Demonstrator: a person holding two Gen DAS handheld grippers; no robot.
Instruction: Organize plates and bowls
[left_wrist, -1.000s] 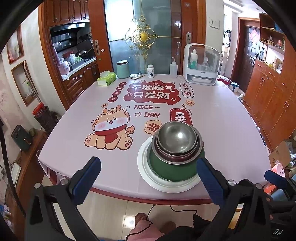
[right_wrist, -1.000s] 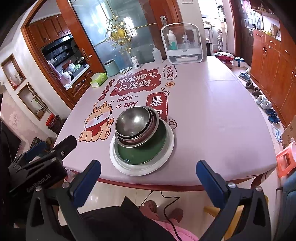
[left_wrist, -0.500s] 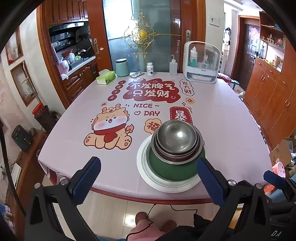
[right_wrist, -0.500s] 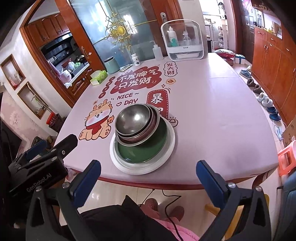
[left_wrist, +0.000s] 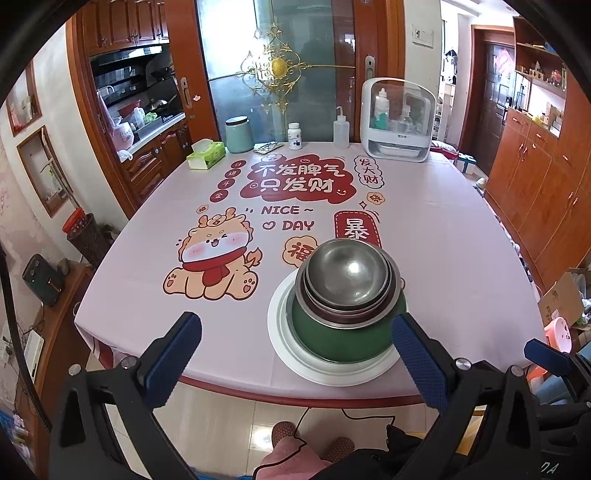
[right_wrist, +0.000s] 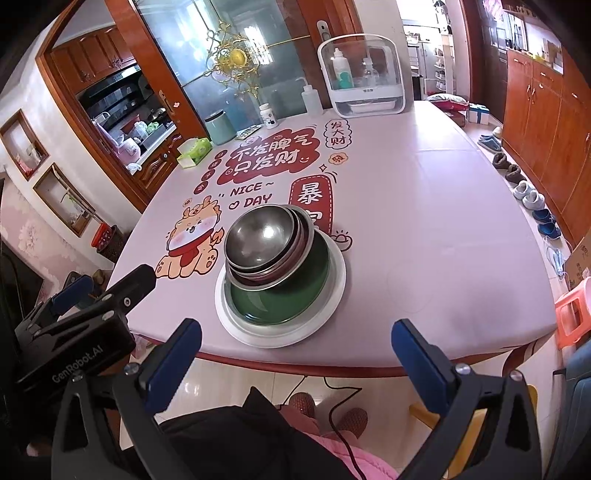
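Observation:
A white plate (left_wrist: 284, 347) (right_wrist: 332, 306) lies near the table's front edge. On it stands a green bowl (left_wrist: 332, 339) (right_wrist: 284, 299), and several steel bowls (left_wrist: 349, 275) (right_wrist: 260, 236) are nested inside that. My left gripper (left_wrist: 295, 354) is open, held back over the table edge, with the stack just ahead between its blue fingers. My right gripper (right_wrist: 295, 354) is open too, held off the table in front of the stack. Neither touches anything. The left gripper's body (right_wrist: 74, 332) shows at the lower left of the right wrist view.
A pink printed tablecloth (left_wrist: 424, 221) covers the table. At the far end stand a white dish cabinet (left_wrist: 397, 122), a squeeze bottle (left_wrist: 340, 129), a pill bottle (left_wrist: 294, 136), a teal canister (left_wrist: 237, 134) and a tissue box (left_wrist: 206, 154). Wooden cupboards (right_wrist: 546, 110) line the right wall.
Both views have shifted only slightly; the stack on the plate has not moved and both grippers stay open.

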